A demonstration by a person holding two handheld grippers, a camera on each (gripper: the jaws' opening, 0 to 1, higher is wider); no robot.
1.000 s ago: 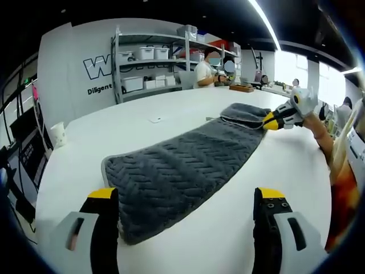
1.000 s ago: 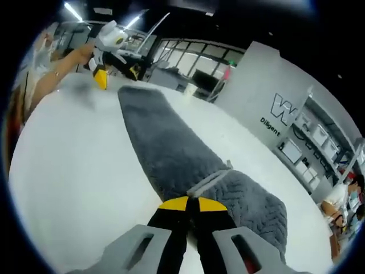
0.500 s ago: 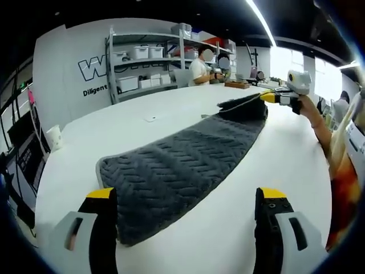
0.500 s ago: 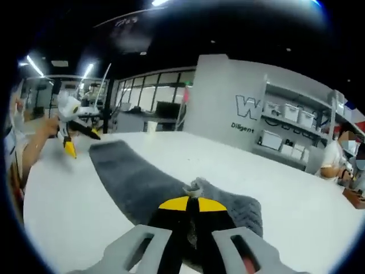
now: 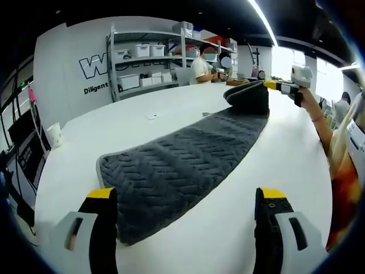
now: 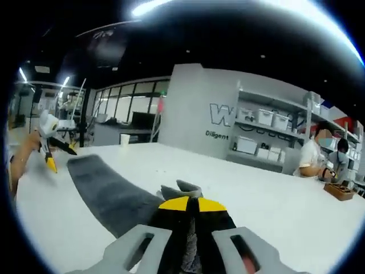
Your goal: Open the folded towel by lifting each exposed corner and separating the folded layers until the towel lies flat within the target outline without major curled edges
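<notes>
Grey ribbed towel (image 5: pixel 182 165), end lifted.

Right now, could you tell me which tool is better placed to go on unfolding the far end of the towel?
The right tool: it is shut on the towel's folded far end, lifted off the table. The left tool is open at the flat near end.
</notes>
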